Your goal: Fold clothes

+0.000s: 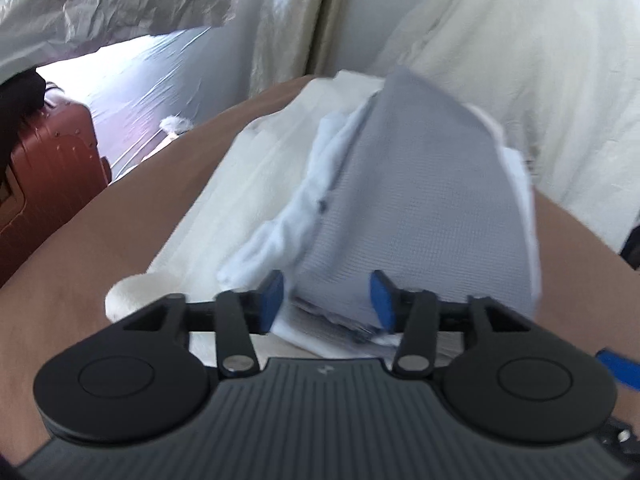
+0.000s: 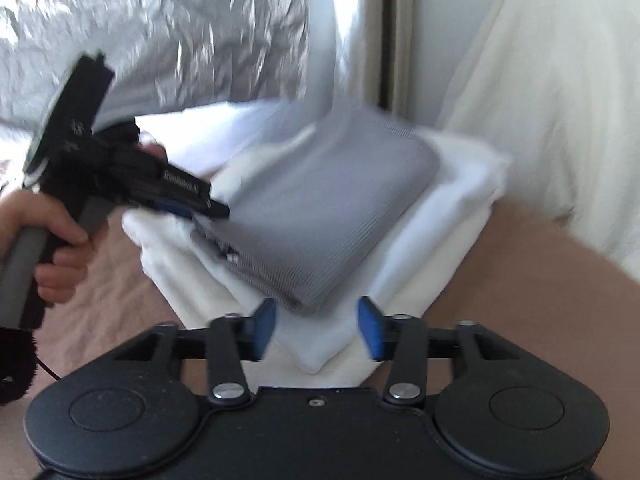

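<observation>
Nearest the right wrist camera, the right gripper (image 2: 317, 328) stands with its blue-padded fingers wide apart and holding nothing, just short of a folded grey ribbed garment (image 2: 320, 216). That garment tops a stack of folded white clothes (image 2: 440, 216) on the tan-pink bed surface (image 2: 520, 280). The left gripper (image 1: 327, 300), held in a hand (image 2: 48, 240), has its fingers parted at the grey piece's layered edge; blur hides whether they touch. Beyond hangs crinkled silver sheeting (image 2: 160, 40).

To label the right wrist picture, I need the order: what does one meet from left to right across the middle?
Person's hand → left gripper → folded grey garment → white folded clothes → cream fabric.
</observation>
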Tool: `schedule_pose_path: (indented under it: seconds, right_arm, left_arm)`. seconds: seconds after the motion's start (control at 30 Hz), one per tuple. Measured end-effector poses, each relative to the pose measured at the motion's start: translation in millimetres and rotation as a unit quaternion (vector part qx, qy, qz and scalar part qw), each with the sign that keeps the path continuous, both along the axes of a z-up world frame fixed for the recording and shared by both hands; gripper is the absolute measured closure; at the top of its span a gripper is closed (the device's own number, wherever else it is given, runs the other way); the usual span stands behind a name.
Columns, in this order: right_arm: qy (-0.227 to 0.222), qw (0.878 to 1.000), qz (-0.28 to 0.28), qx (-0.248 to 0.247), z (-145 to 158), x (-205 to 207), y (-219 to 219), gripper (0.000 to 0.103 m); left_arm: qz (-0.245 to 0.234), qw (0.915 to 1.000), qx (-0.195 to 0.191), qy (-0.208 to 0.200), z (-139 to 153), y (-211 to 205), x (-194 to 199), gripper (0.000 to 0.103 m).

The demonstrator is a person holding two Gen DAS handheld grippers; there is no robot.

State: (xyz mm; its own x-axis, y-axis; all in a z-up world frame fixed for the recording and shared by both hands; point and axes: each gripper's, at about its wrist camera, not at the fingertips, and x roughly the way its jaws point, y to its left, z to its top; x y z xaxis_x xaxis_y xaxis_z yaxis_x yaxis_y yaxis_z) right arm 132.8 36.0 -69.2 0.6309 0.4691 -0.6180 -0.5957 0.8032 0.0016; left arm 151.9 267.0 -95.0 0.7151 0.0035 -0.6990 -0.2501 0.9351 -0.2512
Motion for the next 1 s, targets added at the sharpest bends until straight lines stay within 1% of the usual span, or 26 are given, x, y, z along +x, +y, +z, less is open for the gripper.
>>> schedule_pose_path:
  seconds: [0.07,0.17,0.23,0.27,0.3,0.33,0.37,0.43,0.5,0.6,0.77,0.83,0.93,1.0]
  right_arm:
    - [-0.014,1.0,-0.022,-0.007,14,-13,-16,0.042]
    - [-0.019,0.998,-0.064,-0.011,33,-30,-39,0.035]
    - [-0.011,0.996,-0.091,0.0,41,-40,-55,0.031]
    - [-0.007,0.994,-0.105,0.007,45,-44,-64,0.031]
    - [-0.003,0.993,-0.119,0.012,48,-49,-71,0.027]
    - [0.001,0.991,-0.132,0.015,49,-53,-76,0.02]
    - [0.003,0.989,-0.146,0.016,50,-57,-82,0.018]
    - [0.009,0.985,-0.169,0.012,49,-65,-88,0.018]
    - [0.019,0.983,-0.183,0.01,50,-74,-98,0.017]
    - [0.028,0.983,-0.179,0.018,52,-86,-110,0.017]
    - [0.023,0.985,-0.169,0.019,61,-107,-117,0.017]
    - [0.019,0.986,-0.164,0.015,64,-116,-118,0.014]
    - [0.017,0.987,-0.158,0.008,66,-128,-118,0.013]
    - [0.018,0.987,-0.158,0.007,66,-133,-119,0.013]
  left_arm:
    - [-0.016,0.9997,0.017,0.002,7,-15,-11,0.041]
    - [-0.04,0.9982,0.044,0.006,20,-40,-26,0.034]
    - [-0.055,0.9971,0.053,0.006,31,-57,-33,0.029]
    - [-0.062,0.9965,0.055,0.005,38,-64,-37,0.024]
    - [-0.072,0.9957,0.059,0.004,45,-74,-42,0.021]
    - [-0.083,0.9946,0.062,0.002,52,-84,-47,0.017]
    - [-0.091,0.9932,0.073,-0.001,57,-95,-55,0.012]
    - [-0.106,0.9896,0.097,-0.01,66,-119,-71,0.005]
    - [-0.107,0.9877,0.114,-0.008,71,-131,-84,0.005]
    - [-0.107,0.9849,0.136,-0.002,77,-148,-103,0.005]
    - [-0.106,0.979,0.174,0.006,87,-176,-135,0.005]
    - [-0.109,0.9805,0.164,0.01,91,-177,-143,0.005]
    - [-0.113,0.9833,0.142,0.011,97,-180,-153,0.004]
    - [-0.113,0.9836,0.141,0.006,100,-183,-160,0.004]
